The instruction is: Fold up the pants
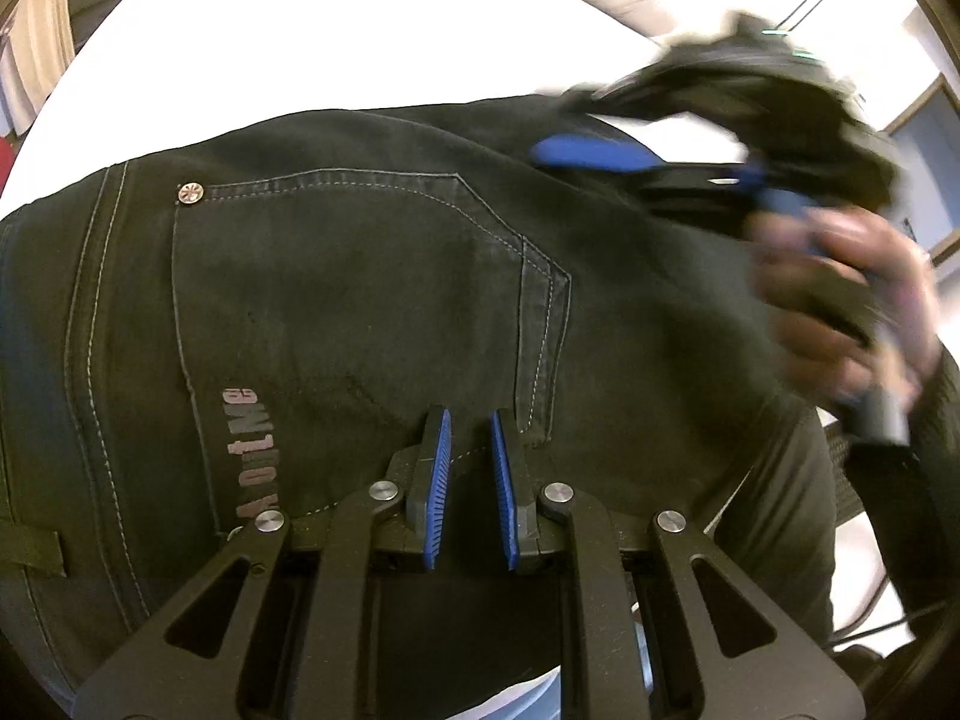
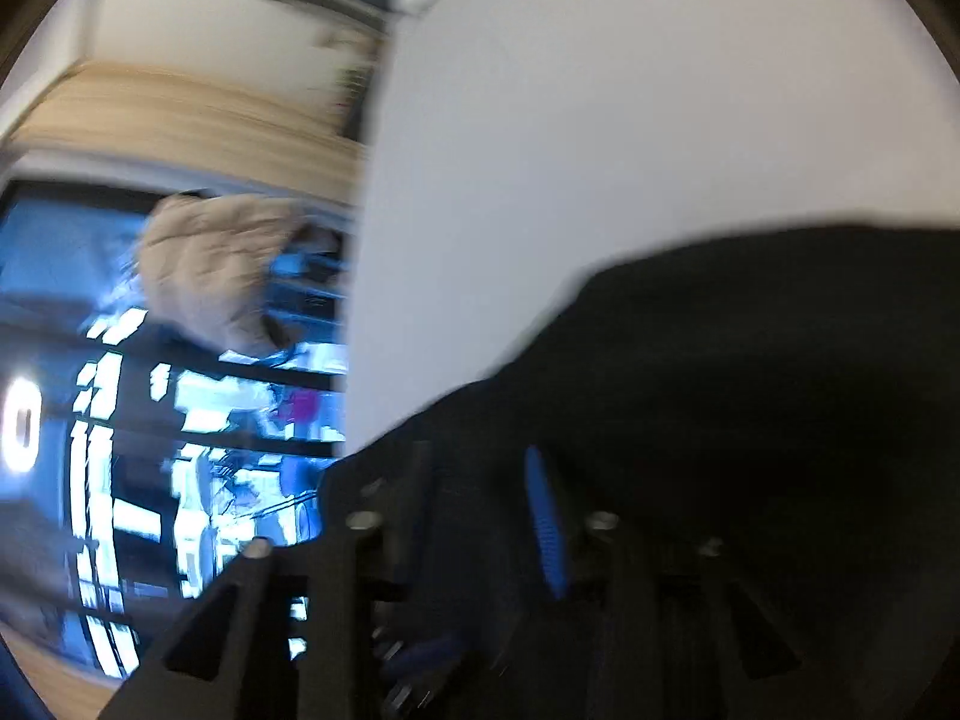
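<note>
**Folding black jeans: risk of the carried edge slipping**

Lying across the white table (image 1: 150,60), the black jeans (image 1: 360,276) could unfold if the blurred right gripper (image 1: 600,156) drops its dark fabric; its jaw state is unclear. The left gripper (image 1: 471,474) hovers, jaws narrowly parted, empty.

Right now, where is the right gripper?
In the left wrist view the right gripper is blurred at upper right, over the far edge of the black pants, beyond the back pocket, a hand holding it.
</note>
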`<state>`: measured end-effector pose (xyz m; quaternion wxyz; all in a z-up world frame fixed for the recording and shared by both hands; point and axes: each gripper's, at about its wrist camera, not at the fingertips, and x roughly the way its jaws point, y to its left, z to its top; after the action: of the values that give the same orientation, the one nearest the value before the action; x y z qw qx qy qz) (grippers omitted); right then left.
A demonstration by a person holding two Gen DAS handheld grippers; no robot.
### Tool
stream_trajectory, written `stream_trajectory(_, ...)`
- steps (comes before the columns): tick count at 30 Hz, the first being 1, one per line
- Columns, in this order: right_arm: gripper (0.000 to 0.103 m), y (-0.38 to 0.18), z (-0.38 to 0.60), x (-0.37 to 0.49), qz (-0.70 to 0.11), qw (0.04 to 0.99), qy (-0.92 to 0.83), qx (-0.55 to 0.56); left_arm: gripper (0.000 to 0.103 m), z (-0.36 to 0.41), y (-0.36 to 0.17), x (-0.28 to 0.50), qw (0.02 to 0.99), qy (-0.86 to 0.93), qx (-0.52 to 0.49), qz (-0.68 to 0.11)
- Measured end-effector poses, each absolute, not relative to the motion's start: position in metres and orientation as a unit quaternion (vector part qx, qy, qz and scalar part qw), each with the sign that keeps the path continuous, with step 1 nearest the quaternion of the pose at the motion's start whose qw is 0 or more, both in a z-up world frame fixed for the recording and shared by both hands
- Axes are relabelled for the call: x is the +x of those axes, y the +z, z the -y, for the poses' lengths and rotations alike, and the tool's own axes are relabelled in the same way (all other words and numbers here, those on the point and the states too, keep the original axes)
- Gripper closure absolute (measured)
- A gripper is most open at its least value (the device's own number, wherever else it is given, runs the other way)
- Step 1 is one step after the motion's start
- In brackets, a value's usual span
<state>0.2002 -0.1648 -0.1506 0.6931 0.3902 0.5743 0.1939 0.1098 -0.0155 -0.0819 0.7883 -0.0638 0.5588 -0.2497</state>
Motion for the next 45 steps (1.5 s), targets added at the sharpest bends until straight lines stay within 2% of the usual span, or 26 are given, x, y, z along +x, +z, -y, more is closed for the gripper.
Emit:
stream_trajectory(1,0.101,-0.164,0.167,0.207,-0.583,0.685,0.18,0.398,0.089,0.015,-0.082,0.111,0.788,-0.25,-0.063,-0.559)
stream_trajectory(2,0.103,-0.177,0.175,0.215,-0.579,0.687,0.165,0.406,0.089,0.015,-0.083,0.111,0.787,-0.251,-0.063,-0.56)
stream_trajectory(4,0.103,-0.18,0.192,0.222,-0.55,0.711,0.155,0.411,0.089,0.013,-0.085,0.111,0.786,-0.253,-0.072,-0.559)
stream_trajectory(7,0.103,-0.164,0.233,0.22,-0.509,0.76,0.036,0.402,0.089,0.006,-0.086,0.111,0.788,-0.257,-0.079,-0.554)
stream_trajectory(8,0.1,-0.154,0.25,0.216,-0.496,0.774,-0.008,0.394,0.089,0.004,-0.087,0.11,0.789,-0.258,-0.082,-0.552)
stream_trajectory(11,0.097,-0.128,0.244,0.198,-0.481,0.784,0.036,0.391,0.089,-0.002,-0.09,0.108,0.791,-0.258,-0.088,-0.547)
stream_trajectory(12,0.097,-0.122,0.229,0.192,-0.484,0.783,0.064,0.385,0.089,-0.004,-0.09,0.108,0.792,-0.258,-0.09,-0.546)
stream_trajectory(15,0.086,-0.126,0.166,0.171,-0.525,0.748,0.183,0.363,0.089,-0.007,-0.092,0.104,0.794,-0.254,-0.087,-0.546)
stream_trajectory(17,0.086,-0.145,0.133,0.162,-0.558,0.73,0.213,0.333,0.089,-0.006,-0.091,0.101,0.795,-0.251,-0.075,-0.547)
stream_trajectory(18,0.092,-0.155,0.131,0.161,-0.566,0.727,0.206,0.33,0.089,-0.006,-0.089,0.1,0.795,-0.25,-0.07,-0.548)
stream_trajectory(19,0.103,-0.166,0.141,0.157,-0.564,0.722,0.192,0.352,0.089,-0.006,-0.089,0.099,0.795,-0.249,-0.069,-0.548)
stream_trajectory(21,0.103,-0.175,0.179,0.153,-0.546,0.708,0.172,0.414,0.089,-0.011,-0.089,0.094,0.797,-0.25,-0.073,-0.545)
stream_trajectory(27,0.103,-0.158,0.349,0.102,-0.46,0.768,-0.01,0.446,0.089,-0.035,-0.087,0.088,0.795,-0.264,-0.083,-0.54)
stream_trajectory(32,0.102,-0.124,0.427,0.069,-0.441,0.786,-0.151,0.405,0.089,-0.064,-0.078,0.089,0.795,-0.253,-0.077,-0.546)
stream_trajectory(34,0.094,-0.114,0.418,0.066,-0.441,0.792,-0.139,0.399,0.089,-0.076,-0.059,0.091,0.806,-0.238,-0.067,-0.538)
stream_trajectory(36,0.094,-0.106,0.378,0.069,-0.439,0.794,-0.057,0.418,0.089,-0.084,-0.037,0.096,0.82,-0.237,-0.068,-0.516)
stream_trajectory(38,0.089,-0.109,0.343,0.077,-0.45,0.787,0.023,0.422,0.089,-0.087,-0.027,0.109,0.829,-0.231,-0.077,-0.504)
stream_trajectory(42,0.087,-0.138,0.259,0.108,-0.499,0.743,0.131,0.425,0.089,-0.073,-0.053,0.149,0.819,-0.22,-0.063,-0.526)
stream_trajectory(43,0.089,-0.146,0.248,0.12,-0.513,0.737,0.135,0.419,0.089,-0.069,-0.068,0.155,0.81,-0.209,-0.046,-0.545)
stream_trajectory(44,0.103,-0.156,0.245,0.12,-0.516,0.738,0.124,0.416,0.089,-0.069,-0.084,0.158,0.803,-0.205,-0.047,-0.558)
stream_trajectory(45,0.103,-0.16,0.255,0.119,-0.512,0.735,0.117,0.429,0.089,-0.075,-0.086,0.158,0.807,-0.21,-0.063,-0.549)
